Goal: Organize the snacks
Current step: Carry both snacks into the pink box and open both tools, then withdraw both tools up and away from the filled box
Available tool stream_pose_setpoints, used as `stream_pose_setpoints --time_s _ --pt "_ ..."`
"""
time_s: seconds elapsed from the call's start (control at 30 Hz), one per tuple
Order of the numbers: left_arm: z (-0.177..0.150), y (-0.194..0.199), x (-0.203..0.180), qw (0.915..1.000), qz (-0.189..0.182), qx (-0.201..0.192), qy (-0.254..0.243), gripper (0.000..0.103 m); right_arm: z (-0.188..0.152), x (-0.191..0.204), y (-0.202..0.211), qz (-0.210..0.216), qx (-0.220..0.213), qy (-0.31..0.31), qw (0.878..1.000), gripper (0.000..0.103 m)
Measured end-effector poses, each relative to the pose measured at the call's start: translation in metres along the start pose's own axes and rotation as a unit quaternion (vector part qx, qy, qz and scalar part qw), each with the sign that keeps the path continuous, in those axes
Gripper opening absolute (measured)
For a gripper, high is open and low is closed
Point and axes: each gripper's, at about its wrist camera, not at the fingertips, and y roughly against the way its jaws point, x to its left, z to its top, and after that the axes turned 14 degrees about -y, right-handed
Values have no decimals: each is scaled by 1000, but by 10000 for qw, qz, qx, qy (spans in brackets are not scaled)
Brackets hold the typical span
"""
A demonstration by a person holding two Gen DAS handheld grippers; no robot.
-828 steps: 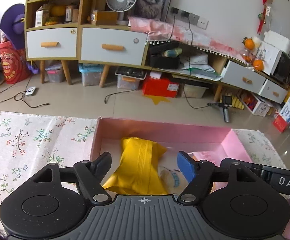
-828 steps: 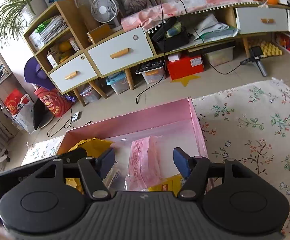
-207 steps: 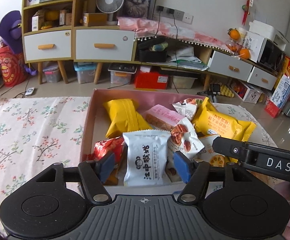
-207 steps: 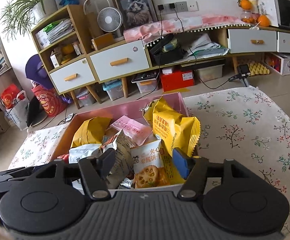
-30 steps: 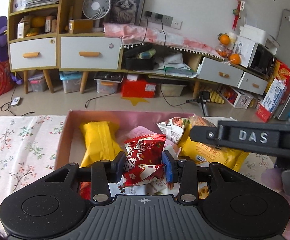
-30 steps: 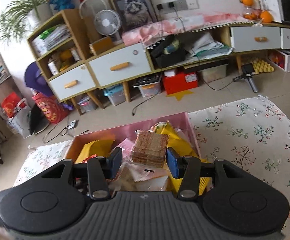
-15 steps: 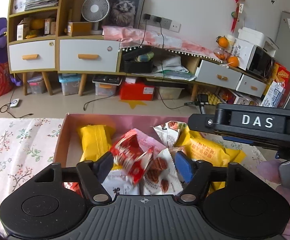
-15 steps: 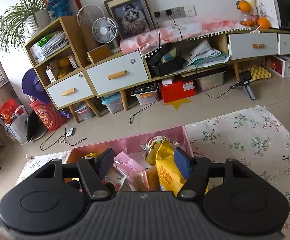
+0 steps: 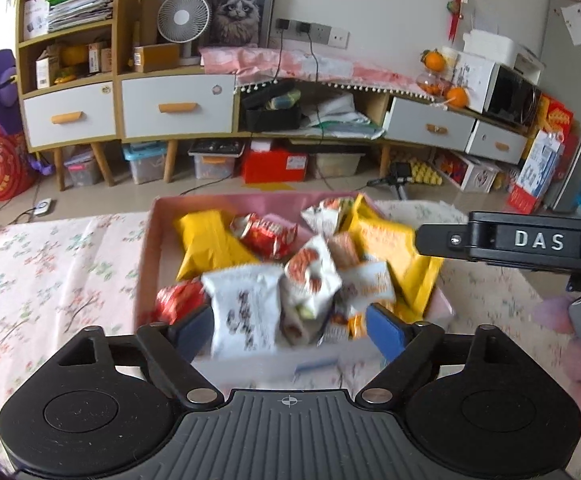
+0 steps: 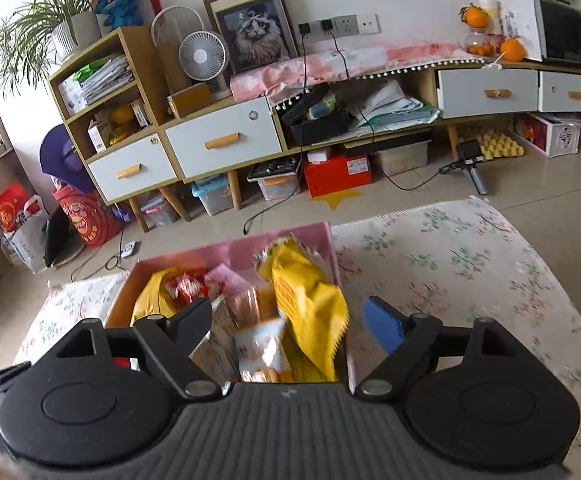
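- Left tool (image 9: pixel 288 330), spread wide and empty, hangs over the pink box (image 9: pixel 148 248) heaped with snacks (image 9: pixel 246 312).
- Right tool (image 10: pixel 290 320), equally wide, hovers above the yellow bag (image 10: pixel 310 304).

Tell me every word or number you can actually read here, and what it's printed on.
"DAS": white letters on the black body of the right gripper, seen from the left wrist camera.
White snack packet in the pink box: dark characters, too blurred to read.
Big yellow snack bag: orange print, unreadable.
Red box under the cabinet: label too small.

Blurry snack packs (image 9: pixel 290 276), pink box (image 9: pixel 148 264)
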Motion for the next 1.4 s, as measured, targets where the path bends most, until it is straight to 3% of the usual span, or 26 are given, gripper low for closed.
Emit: stream_pose_setpoints --time_s 0.37,0.83,1.07,1.4 --pt "-28 49 -14 9981 441 441 -1 95 -34 -1 38 -288 221 576 9977 92" --pt "-64 76 -13 9868 863 1221 617 98 -59 -1 68 -611 232 890 9939 101" --pt "-63 81 -16 9837 1241 1216 462 101 -65 5 67 -783 277 1031 9912 103" --pt "-60 72 -18 9839 1169 1288 418 101 -71 9 57 -964 400 1193 9874 103"
